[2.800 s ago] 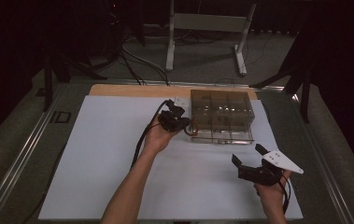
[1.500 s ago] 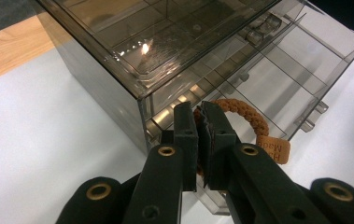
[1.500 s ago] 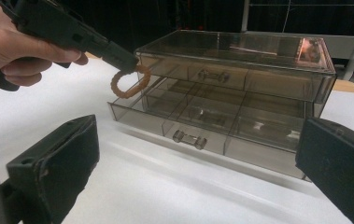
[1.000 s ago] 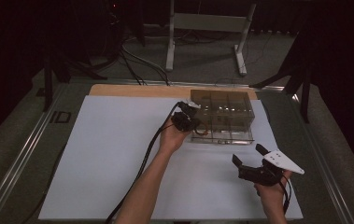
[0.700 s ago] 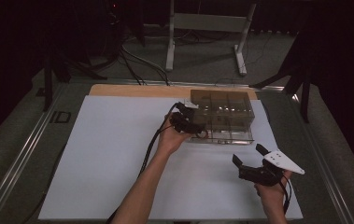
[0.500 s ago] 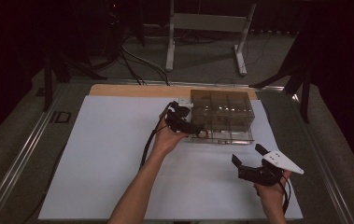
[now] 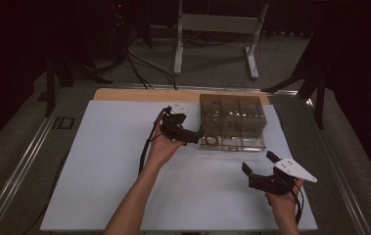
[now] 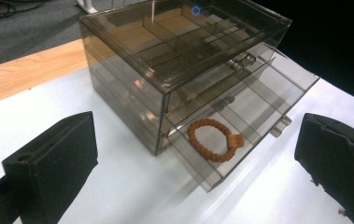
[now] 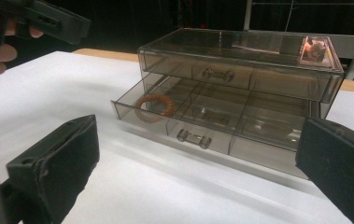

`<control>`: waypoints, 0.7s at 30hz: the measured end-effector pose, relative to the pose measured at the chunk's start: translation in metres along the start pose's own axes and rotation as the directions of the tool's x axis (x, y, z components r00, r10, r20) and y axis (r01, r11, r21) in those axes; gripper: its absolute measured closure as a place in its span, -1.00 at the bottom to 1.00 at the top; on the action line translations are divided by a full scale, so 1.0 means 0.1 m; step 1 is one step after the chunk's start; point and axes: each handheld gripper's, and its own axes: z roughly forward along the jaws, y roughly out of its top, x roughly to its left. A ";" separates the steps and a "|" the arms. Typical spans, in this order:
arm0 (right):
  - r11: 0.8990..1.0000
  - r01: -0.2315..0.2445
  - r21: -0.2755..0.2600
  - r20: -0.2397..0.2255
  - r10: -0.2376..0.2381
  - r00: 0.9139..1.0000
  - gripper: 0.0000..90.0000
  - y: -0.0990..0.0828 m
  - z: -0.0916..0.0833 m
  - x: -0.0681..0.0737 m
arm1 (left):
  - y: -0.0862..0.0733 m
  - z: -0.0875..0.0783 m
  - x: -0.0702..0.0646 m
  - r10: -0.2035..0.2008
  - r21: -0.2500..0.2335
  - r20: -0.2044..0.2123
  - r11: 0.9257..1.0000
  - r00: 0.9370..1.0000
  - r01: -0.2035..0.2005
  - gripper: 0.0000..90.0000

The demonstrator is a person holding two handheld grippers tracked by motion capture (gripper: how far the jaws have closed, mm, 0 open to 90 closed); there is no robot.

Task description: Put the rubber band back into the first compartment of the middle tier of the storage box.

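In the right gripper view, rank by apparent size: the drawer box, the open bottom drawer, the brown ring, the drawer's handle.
Largest to smallest:
1. drawer box
2. open bottom drawer
3. brown ring
4. drawer's handle, close to the ring; it sits nearer the camera.

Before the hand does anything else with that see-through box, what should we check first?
1. Lower drawer pulled out: ok.
2. Upper drawer closed: ok.
3. Braided ring lying inside the open drawer's end compartment: ok.
4. Left tool open and empty, beside the box: ok.
5. Right tool open and empty, apart from the box: ok.
6. Ring free to lift, not snagged: cannot tell.
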 end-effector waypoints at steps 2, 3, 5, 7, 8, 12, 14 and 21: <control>1.000 -0.001 0.001 -0.001 0.001 1.000 -1.00 0.00 0.00 0.00 | -0.03 -0.05 0.02 0.003 -0.003 -0.004 1.000 1.000 -0.003 -0.98; 1.000 0.000 0.002 -0.001 0.000 1.000 -1.00 0.00 0.00 0.00 | -0.04 -0.07 0.04 0.003 -0.005 -0.004 1.000 1.000 -0.003 -0.98; 1.000 -0.001 0.001 -0.001 0.001 1.000 -1.00 0.00 0.00 0.00 | -0.08 -0.12 0.06 0.002 -0.011 -0.005 1.000 1.000 -0.002 -0.98; 1.000 0.000 0.002 -0.001 0.000 1.000 -1.00 0.00 0.00 0.00 | -0.12 -0.17 0.09 0.001 -0.017 -0.012 1.000 1.000 -0.001 -0.98; 1.000 -0.001 0.002 -0.001 0.001 1.000 -1.00 0.00 0.00 0.00 | -0.14 -0.20 0.10 0.002 -0.022 -0.010 1.000 1.000 -0.003 -0.98; 1.000 -0.006 0.003 0.000 0.006 1.000 -1.00 0.00 0.01 0.00 | -0.20 -0.31 0.14 0.010 -0.034 -0.021 0.999 1.000 -0.011 -0.98; 1.000 -0.006 0.004 -0.001 0.006 1.000 -1.00 0.00 0.01 0.00 | -0.24 -0.37 0.16 0.015 -0.039 -0.027 0.999 1.000 -0.016 -0.98; 1.000 -0.004 0.006 -0.001 0.004 1.000 -1.00 -0.01 0.02 0.01 | -0.36 -0.54 0.21 0.013 -0.066 -0.034 0.998 0.999 -0.015 -0.98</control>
